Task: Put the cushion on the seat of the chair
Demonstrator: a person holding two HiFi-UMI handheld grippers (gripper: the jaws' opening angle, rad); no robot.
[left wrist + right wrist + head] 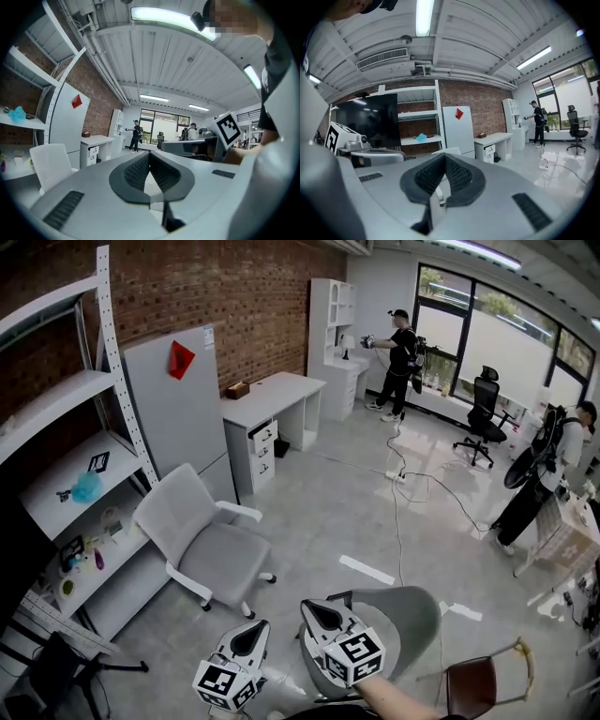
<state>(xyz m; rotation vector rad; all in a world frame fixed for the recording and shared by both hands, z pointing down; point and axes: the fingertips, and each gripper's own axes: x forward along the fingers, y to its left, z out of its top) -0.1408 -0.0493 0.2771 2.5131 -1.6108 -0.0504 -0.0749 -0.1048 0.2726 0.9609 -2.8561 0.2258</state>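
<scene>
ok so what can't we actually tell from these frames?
- The cushion: no view shows anything that is clearly one. In the head view the grey curved thing is half covered by the right gripper and the arm; whether it is a chair shell or a cushion cannot be told.
- The left gripper: in the head view the bottom edge cuts off its body.
- The shelf items: in the head view they are too small to name.

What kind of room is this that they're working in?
Most likely an office, though partly set up as a workspace: a white desk, a grey chair, a black chair by big windows.
</scene>
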